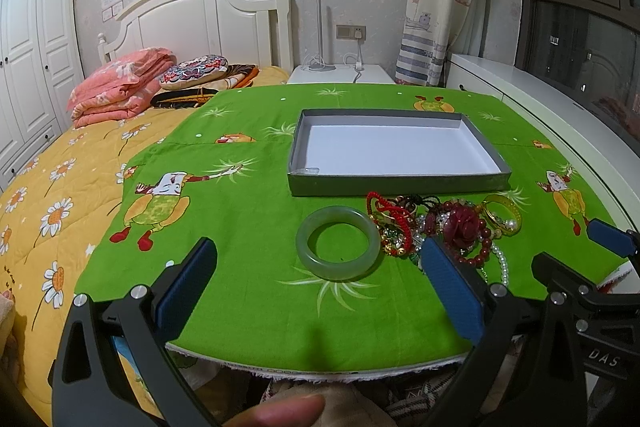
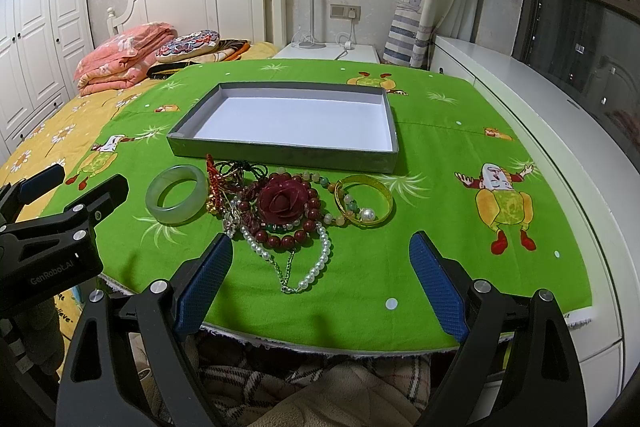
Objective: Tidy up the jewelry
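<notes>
Both fingers spread, jade bangle between.

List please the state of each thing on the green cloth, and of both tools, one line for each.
Grey box: open, empty, flat on the cloth.
Jade bangle: lying flat, left of the pile, outside the box.
Gold bangle: lying flat, at the pile's right edge.
Red rose bead bracelet: on the tangled pile.
Pearl necklace: loose, trailing toward the near edge.
Left tool: open, holding nothing.
Right tool: open, holding nothing.
</notes>
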